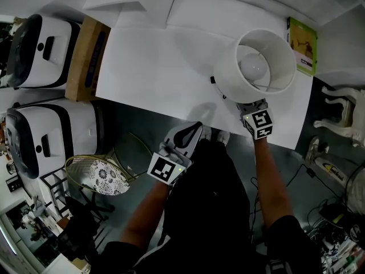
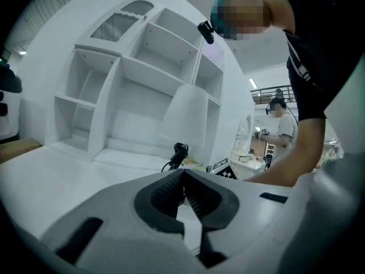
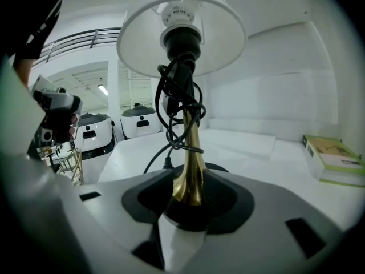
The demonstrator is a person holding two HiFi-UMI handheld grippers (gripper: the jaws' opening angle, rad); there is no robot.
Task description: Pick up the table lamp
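The right gripper (image 3: 189,190) is reaching in at the foot of the table lamp (image 1: 262,61), its jaws standing apart with the lamp's brass stem (image 3: 191,147) rising between them. A dark sliver is showing on either side of the brass, so the pads do not seem to be pressing yet. The left gripper (image 2: 183,176) is hanging back at the near edge of the table (image 1: 159,67), its jaws meeting at the tips with nothing between them. The lamp is standing upright on the white table near its front right edge, its black base (image 3: 218,167) appearing to rest on the surface and its cord (image 3: 174,107) looping round the stem. By this reading the approach is done, while the closing on the stem and the lift are both left to do. In the head view the shade (image 1: 274,50) is covering the stem, the base and the right jaws, so the grip can only be judged from the right gripper view. There the jaws are hiding most of the base, and where the cord is running to is cut off.
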